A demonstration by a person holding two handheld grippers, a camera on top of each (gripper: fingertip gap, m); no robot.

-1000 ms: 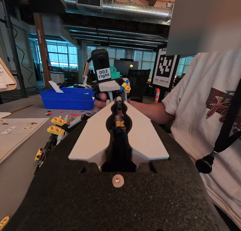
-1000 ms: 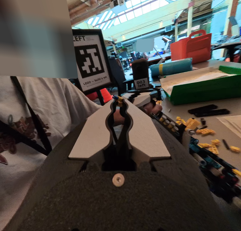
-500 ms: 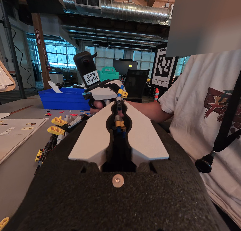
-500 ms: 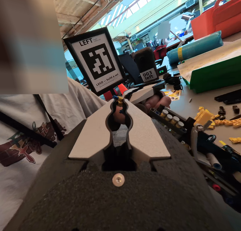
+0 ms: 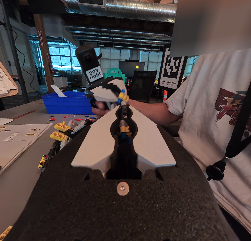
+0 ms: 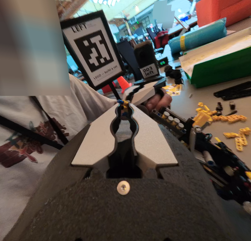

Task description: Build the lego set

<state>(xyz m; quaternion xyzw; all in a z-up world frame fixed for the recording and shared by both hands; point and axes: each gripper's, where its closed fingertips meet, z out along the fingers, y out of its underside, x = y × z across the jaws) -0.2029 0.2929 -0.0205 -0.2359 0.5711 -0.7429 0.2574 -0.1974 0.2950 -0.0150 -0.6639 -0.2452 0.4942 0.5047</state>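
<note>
My left gripper (image 5: 123,108) is shut on a thin lego axle assembly (image 5: 123,127) with grey, yellow and blue pieces; it runs along the gap between the fingers and pokes out past the tips. My right gripper (image 6: 123,105) is shut on the yellow and blue connector (image 6: 125,102) at the far end of the same assembly. The two grippers meet tip to tip in the air in front of a person's chest. The right gripper also shows in the left wrist view (image 5: 120,97), tilted; the left gripper shows in the right wrist view (image 6: 129,94).
The half-built black and yellow lego model (image 6: 203,142) lies on the grey table, also in the left wrist view (image 5: 59,135). Loose yellow parts (image 6: 230,118), black beams (image 6: 233,90) and a green box (image 6: 217,69) lie behind it. A blue bin (image 5: 67,104) and an instruction booklet (image 5: 20,136) sit at the left.
The right gripper has rolled and swung around the end of the assembly, still holding the yellow and blue connector. The left gripper has stayed nearly still, shut on the axle.
</note>
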